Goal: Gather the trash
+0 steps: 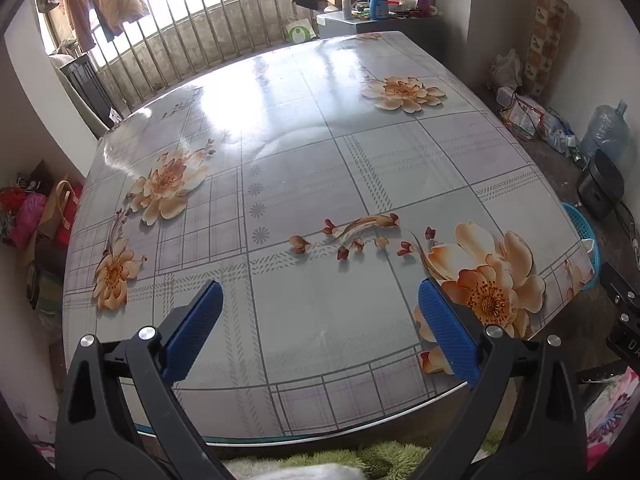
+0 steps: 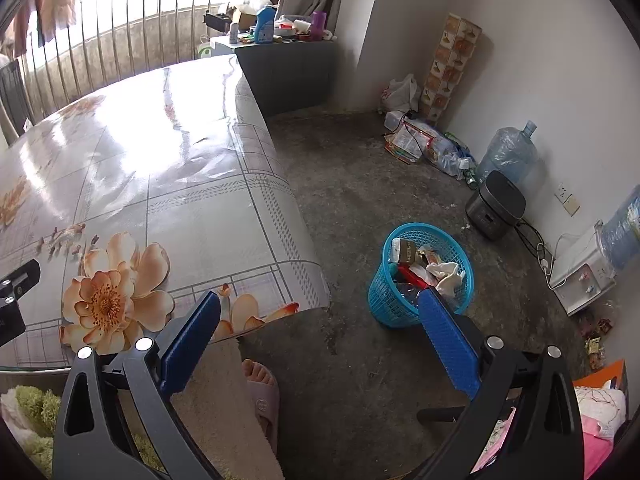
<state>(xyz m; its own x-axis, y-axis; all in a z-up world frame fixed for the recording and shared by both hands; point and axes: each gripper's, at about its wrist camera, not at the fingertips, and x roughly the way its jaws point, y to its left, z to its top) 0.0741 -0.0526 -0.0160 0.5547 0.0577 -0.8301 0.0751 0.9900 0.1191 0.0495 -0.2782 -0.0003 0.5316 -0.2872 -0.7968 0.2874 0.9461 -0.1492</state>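
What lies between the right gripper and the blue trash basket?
Only bare concrete floor, seen in the right wrist view; the open right gripper holds nothing, and the blue basket stands beside the table.

1. Table: large, covered with a glossy grey check cloth printed with peach flowers; strong window glare on its far half.
2. Window railing: vertical metal bars at 11 o'clock of the table, daylight behind; garments hang there.
3. Cabinet: dark, at 1 o'clock, its top crowded with bottles and boxes.
4. Walls: plain white; a socket at 3 o'clock.
5. Floor: bare, stained grey concrete.
6. Corner at 2 o'clock: tall patterned box, white plastic bag, scattered packets.
7. Right wall: water jug, dark rice cooker, white water dispenser.
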